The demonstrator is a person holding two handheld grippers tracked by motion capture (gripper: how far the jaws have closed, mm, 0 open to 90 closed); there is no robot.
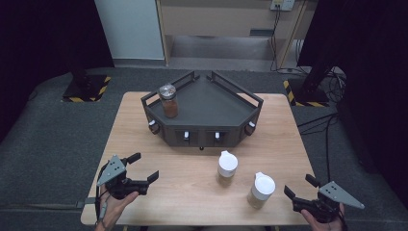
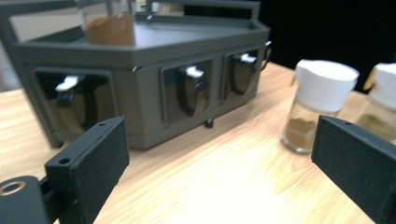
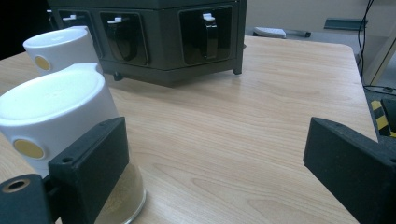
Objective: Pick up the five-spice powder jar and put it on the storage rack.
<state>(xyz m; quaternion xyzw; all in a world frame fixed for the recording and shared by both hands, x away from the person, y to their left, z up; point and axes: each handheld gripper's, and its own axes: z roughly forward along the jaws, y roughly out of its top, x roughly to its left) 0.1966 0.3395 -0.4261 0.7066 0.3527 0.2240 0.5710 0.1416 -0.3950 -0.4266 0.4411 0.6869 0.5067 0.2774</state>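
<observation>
Plainly the work concerns the two white-capped spice jars (image 1: 227, 168) (image 1: 261, 189) standing apart on the table (image 1: 192, 192), in front of the dark corner rack (image 1: 204, 113), where a metal-lidded jar (image 1: 169, 100) already stands. They look like glass: rigid, smooth, probably light and breakable, best pinched across the body below the cap. The right gripper (image 1: 300, 191) sits near the closer jar, jaws wide and empty; the left gripper (image 1: 143, 167) is likewise spread, holding nothing
</observation>
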